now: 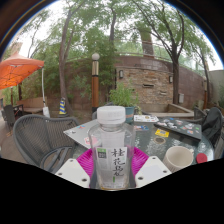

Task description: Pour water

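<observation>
A clear plastic bottle [111, 146] with a white cap and a white label bearing dark characters stands upright between my fingers. Both magenta pads [85, 160] press against its sides, so my gripper [111, 167] is shut on the bottle. Its lower part is hidden below the fingers. Just beyond the right finger sits a white cup [178, 156] on the glass table [85, 130].
The table carries several small items [170, 127] on its far right side. A dark wicker chair [35, 140] stands to the left. Beyond are a stone wall [150, 80], a lamp post [96, 80], trees and an orange parasol [18, 70].
</observation>
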